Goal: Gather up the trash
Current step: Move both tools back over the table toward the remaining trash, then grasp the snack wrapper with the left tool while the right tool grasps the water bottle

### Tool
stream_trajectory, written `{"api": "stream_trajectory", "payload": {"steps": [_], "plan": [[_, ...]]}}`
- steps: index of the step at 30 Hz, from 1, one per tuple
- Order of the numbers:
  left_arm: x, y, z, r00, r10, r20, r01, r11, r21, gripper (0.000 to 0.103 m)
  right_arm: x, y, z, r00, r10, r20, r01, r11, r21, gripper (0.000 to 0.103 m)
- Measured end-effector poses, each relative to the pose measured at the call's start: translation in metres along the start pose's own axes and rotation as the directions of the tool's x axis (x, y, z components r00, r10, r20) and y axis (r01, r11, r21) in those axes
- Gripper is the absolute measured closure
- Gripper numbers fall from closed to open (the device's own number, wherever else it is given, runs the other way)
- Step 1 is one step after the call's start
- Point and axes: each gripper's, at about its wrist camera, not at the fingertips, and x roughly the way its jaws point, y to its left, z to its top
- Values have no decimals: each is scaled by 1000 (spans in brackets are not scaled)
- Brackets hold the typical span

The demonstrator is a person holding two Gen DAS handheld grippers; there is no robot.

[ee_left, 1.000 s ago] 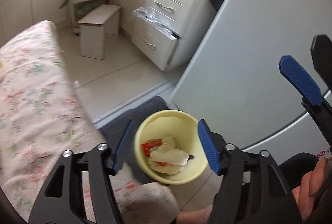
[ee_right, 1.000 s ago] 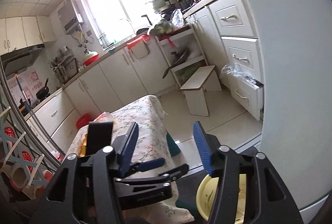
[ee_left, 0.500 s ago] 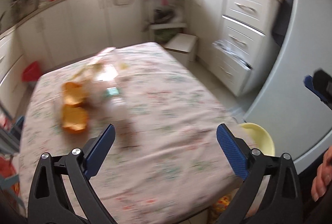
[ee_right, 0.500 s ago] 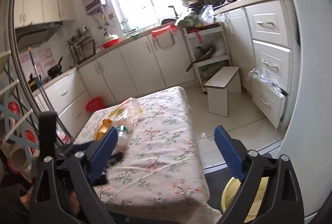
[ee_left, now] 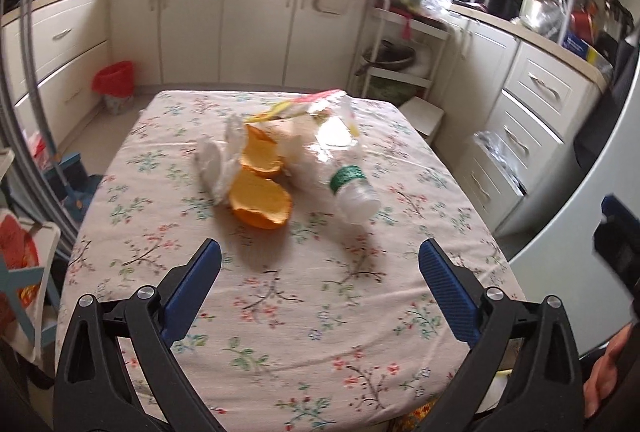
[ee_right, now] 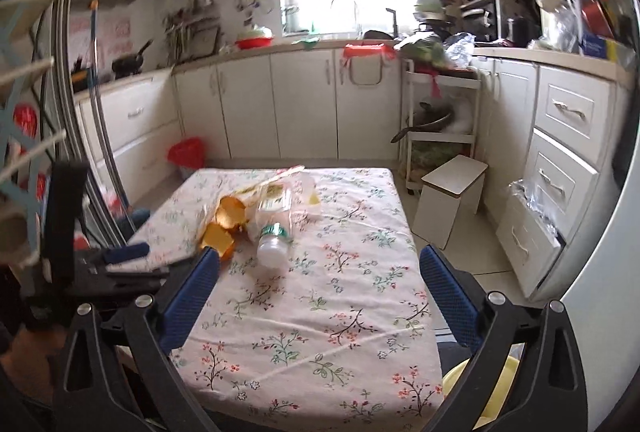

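Trash lies mid-table on the floral tablecloth (ee_left: 280,312): two orange peel halves (ee_left: 260,198), a crumpled white tissue (ee_left: 214,164), an empty clear plastic bottle (ee_left: 344,172) with a green label on its side, and a clear bag with yellow and red print (ee_left: 304,106). My left gripper (ee_left: 320,284) is open and empty above the near table half. My right gripper (ee_right: 320,288) is open and empty, further back; it sees the peels (ee_right: 224,228), the bottle (ee_right: 274,228) and the yellow bin's rim (ee_right: 496,392) at the near right corner.
White kitchen cabinets (ee_left: 192,28) line the back wall. A red-lined waste basket (ee_left: 114,88) stands on the floor at left. A small white stool (ee_right: 450,200) and open drawers (ee_right: 532,228) are at right. The grey fridge side (ee_left: 568,232) bounds the right.
My left gripper swung up from the yellow bin to face the table and opened wide. My right gripper opened too and its view levelled toward the table.
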Motion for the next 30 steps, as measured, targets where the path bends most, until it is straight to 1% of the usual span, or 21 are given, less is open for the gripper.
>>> {"api": "stream_trajectory", "payload": {"steps": [2,5,7,10,14,17,19,22,26,28,30], "plan": [[-2,8,1,1000,4,-1,-4,1000,-24,8,7,2,-3,999,19,-27,-19,1000,15,7],[-5,20,2,1000,25,-1,-25,998,-54,8,20,5,-6,998,36,-48,-32,997,66,7],[-5,29,3,999,32,-9,-33,996,-85,8,26,10,-8,998,46,-53,-41,996,77,7],[-3,42,4,999,43,-23,-46,990,-133,8,31,20,-9,998,43,-49,-41,998,48,7],[-2,53,2,997,73,-31,-77,984,-163,8,37,29,-11,997,59,-52,-58,998,29,7],[3,61,4,996,79,-46,-86,979,-184,8,46,32,-10,996,65,-65,-63,998,32,7],[9,66,12,995,89,-48,-96,980,-176,8,58,35,-5,995,68,-76,-66,997,31,7],[17,70,30,992,123,-23,-125,983,-133,8,77,40,1,993,72,-95,-70,997,23,7],[34,77,49,992,127,-15,-128,985,-117,8,106,52,6,988,74,-134,-76,997,-7,7],[42,77,56,994,105,-13,-106,987,-118,8,119,56,6,984,77,-159,-81,997,-19,7],[50,75,69,996,83,11,-81,991,-109,8,131,60,5,980,76,-182,-83,996,-28,7]]}}
